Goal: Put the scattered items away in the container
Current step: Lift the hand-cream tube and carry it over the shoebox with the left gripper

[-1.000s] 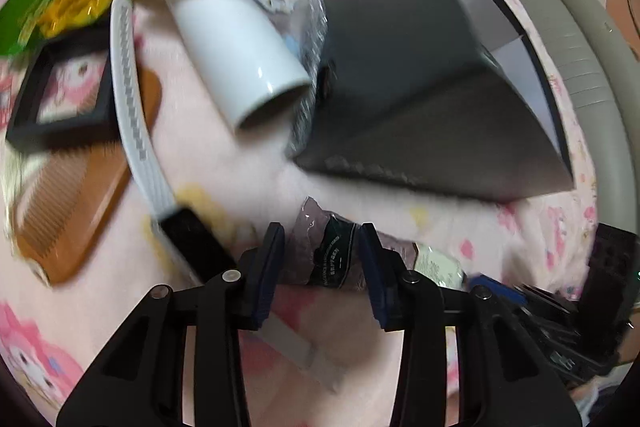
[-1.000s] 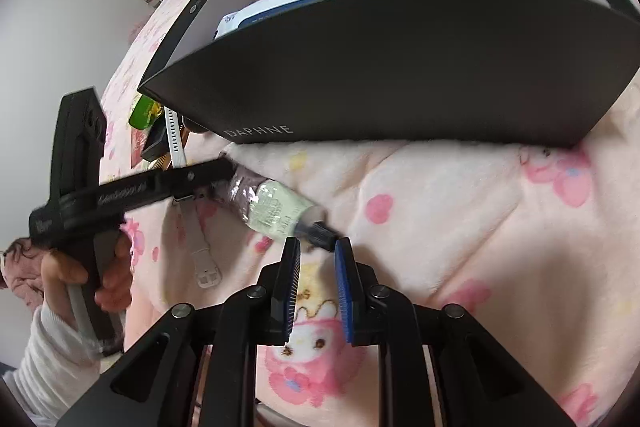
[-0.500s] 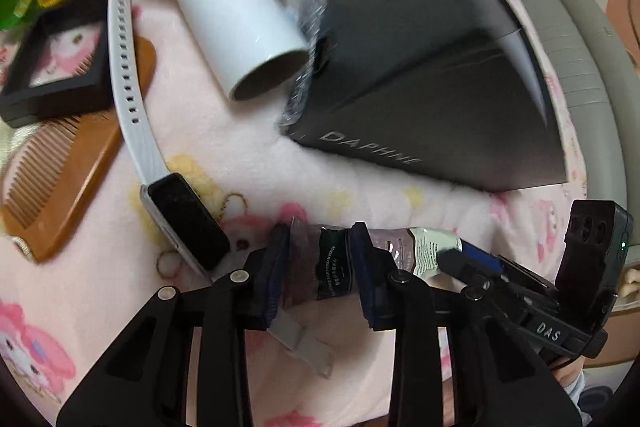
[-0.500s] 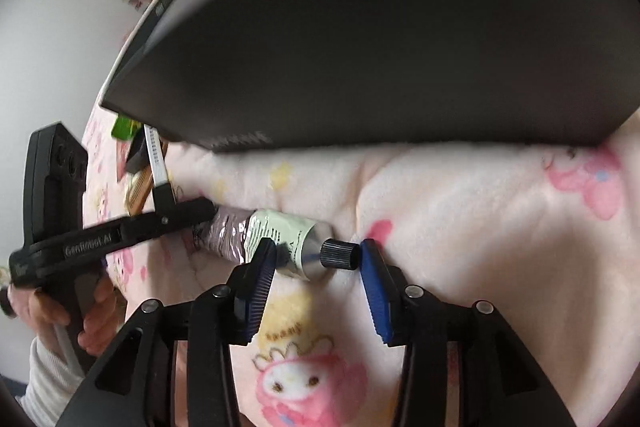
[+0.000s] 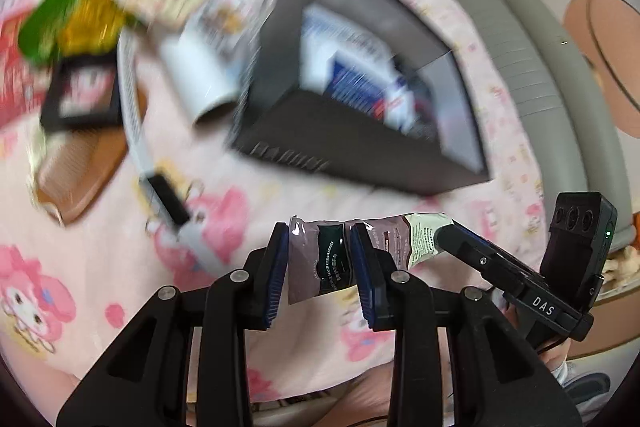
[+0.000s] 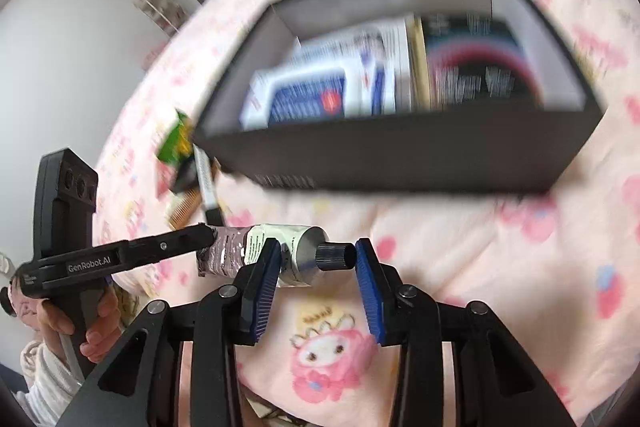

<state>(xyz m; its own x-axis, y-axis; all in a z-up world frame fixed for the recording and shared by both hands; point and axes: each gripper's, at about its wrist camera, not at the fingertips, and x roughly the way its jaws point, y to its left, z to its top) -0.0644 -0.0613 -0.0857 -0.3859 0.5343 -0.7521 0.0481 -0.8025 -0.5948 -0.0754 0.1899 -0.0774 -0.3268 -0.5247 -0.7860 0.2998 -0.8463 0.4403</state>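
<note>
Above the blanket now, tube clamped in left jaws, right jaws newly apart.

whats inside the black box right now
Inside the black box lie a white and blue packet and, beside it, a dark flat package with a red arc. Both are blurred, so their print is unreadable. The near wall hides their lower edges and the box floor.

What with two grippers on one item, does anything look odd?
The hand cream tube hangs crosswise, its crimped end clamped in the left gripper, whose jaws have just been closing. Its cap sits between the right gripper's jaws, also just closing, apparently unpinched: the body lies across one finger.
</note>
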